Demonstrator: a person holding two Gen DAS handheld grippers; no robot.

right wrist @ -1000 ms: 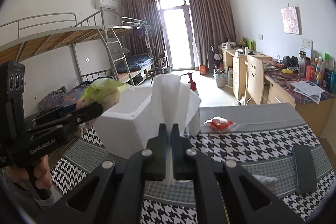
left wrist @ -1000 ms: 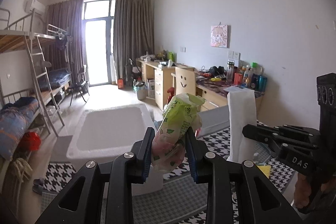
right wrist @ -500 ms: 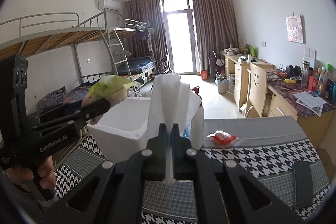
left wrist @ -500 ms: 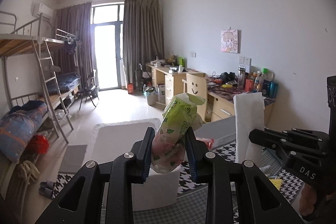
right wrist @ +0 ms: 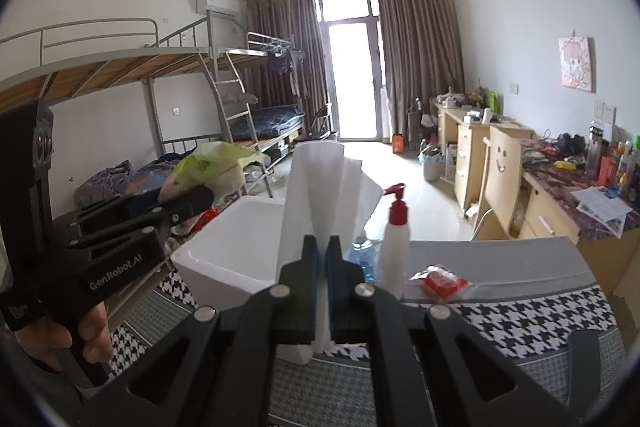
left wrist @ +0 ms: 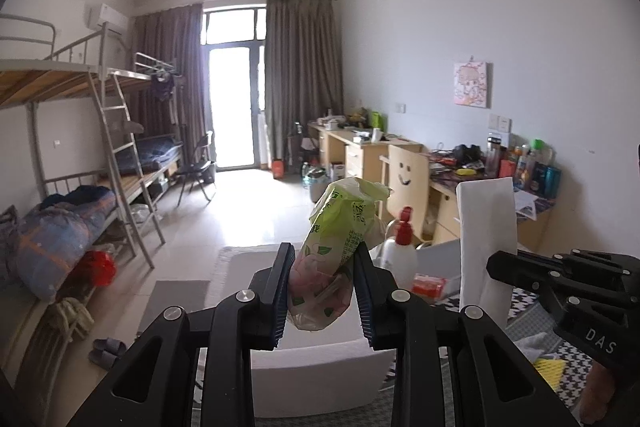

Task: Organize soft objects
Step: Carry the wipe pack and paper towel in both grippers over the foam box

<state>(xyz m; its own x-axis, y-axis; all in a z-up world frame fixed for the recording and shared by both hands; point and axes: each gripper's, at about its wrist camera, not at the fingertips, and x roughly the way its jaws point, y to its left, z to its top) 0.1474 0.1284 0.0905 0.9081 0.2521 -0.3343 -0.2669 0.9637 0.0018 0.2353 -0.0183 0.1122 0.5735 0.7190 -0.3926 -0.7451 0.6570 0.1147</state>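
Note:
My left gripper (left wrist: 322,291) is shut on a green and pink soft plastic pack (left wrist: 336,243), held upright above the white foam box (left wrist: 316,367). The pack also shows in the right wrist view (right wrist: 208,171). My right gripper (right wrist: 323,287) is shut on a folded white tissue (right wrist: 320,195) that stands up from the jaws, over the near corner of the foam box (right wrist: 236,247). The tissue also shows at the right of the left wrist view (left wrist: 486,239). Both grippers are raised side by side above the table.
A white pump bottle with a red top (right wrist: 394,247), a blue-capped bottle (right wrist: 362,255) and a red packet (right wrist: 442,281) stand on the houndstooth-covered table (right wrist: 520,311). A dark flat object (right wrist: 584,367) lies at the right. Bunk beds left, desks right.
Both grippers have risen and tilted up with their loads still held. The foam box sits lower in both views, and the pump bottle has come into view.

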